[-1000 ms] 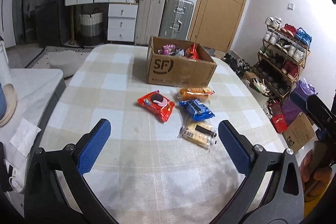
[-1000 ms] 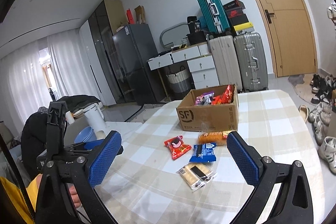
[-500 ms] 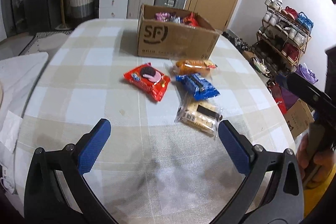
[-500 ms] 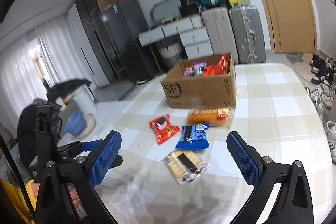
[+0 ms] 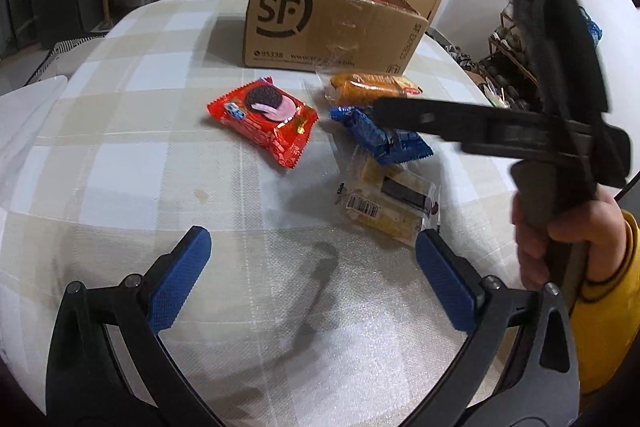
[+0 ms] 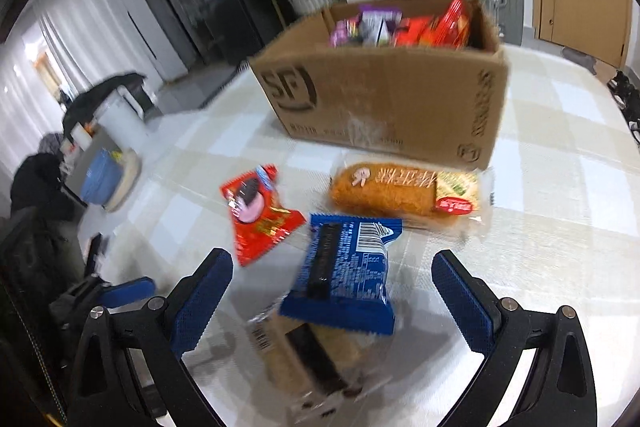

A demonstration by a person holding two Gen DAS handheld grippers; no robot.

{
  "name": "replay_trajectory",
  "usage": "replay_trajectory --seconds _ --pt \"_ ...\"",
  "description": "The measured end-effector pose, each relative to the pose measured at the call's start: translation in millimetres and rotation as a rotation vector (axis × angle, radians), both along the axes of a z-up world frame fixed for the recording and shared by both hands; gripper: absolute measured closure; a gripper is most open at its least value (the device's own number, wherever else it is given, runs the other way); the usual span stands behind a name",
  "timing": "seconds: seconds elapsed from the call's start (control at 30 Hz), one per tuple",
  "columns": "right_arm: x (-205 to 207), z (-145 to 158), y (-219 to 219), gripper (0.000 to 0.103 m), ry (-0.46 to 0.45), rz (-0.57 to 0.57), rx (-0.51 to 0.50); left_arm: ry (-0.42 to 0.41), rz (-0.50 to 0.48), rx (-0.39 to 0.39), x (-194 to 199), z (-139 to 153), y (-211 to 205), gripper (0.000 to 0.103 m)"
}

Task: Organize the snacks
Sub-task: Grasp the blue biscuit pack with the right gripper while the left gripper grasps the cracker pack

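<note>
Four snack packs lie loose on the checked counter [image 5: 120, 163] ahead of your fingers, short of the cardboard box [image 6: 384, 99] that already has wrappers inside. Your right gripper [image 6: 332, 291] has its fingers spread wide and empty, and the blue pack [image 6: 344, 279] sits right between them, lying partly on top of the clear-wrapped pack [image 6: 316, 359] that reaches back under your fingers. Beyond the fingertips, the orange bread pack [image 6: 400, 193] lies just in front of the box, and the red cookie pack [image 6: 256, 211] is ahead of your left finger [image 6: 200, 299], apart from the blue one. Your left gripper [image 5: 312, 275] is also wide open and holds nothing; bare counter lies between its fingers, and the clear-wrapped pack [image 5: 388, 203] is just ahead of its right finger [image 5: 444, 283]. From that view your right hand [image 5: 560, 239] grips its tool above the blue pack [image 5: 380, 137], with the red cookie pack [image 5: 264, 119] further ahead.
</note>
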State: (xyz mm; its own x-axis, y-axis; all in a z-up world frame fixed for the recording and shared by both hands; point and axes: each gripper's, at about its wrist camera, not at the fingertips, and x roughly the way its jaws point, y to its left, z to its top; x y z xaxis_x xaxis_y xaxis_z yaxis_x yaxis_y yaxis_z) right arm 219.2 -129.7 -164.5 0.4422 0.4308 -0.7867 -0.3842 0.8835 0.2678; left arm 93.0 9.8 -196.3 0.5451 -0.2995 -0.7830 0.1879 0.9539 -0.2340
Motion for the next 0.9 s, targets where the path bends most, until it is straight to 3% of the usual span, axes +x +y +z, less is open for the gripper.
replay_trajectory --seconds 0.03,0.1,0.17,0.27,0.4,0.5,0.9 --pt "3 -5 3 0.005 0.008 0.007 -0.006 0.004 -0.004 0.001 2 -2 -1 0.001" --pt "10 -14 6 0.02 0.041 0.024 -0.003 0.012 -0.007 0.003 7 -6 -4 0.001" --pt "14 -21 9 0.022 0.065 0.027 -0.015 0.015 -0.011 0.001 6 -7 -4 0.001" --pt "18 -29 10 0.044 0.077 0.028 -0.031 0.021 -0.018 0.005 10 -10 -7 0.001" --pt "16 -29 9 0.055 0.067 0.036 -0.033 0.027 -0.029 0.014 11 -12 -11 0.001" --pt "12 -28 4 0.057 0.051 0.033 -0.023 0.03 -0.041 0.028 12 -13 -17 0.001" --pt "-27 4 -53 0.057 -0.012 -0.041 0.171 0.056 -0.151 0.094 36 -20 -64 0.001"
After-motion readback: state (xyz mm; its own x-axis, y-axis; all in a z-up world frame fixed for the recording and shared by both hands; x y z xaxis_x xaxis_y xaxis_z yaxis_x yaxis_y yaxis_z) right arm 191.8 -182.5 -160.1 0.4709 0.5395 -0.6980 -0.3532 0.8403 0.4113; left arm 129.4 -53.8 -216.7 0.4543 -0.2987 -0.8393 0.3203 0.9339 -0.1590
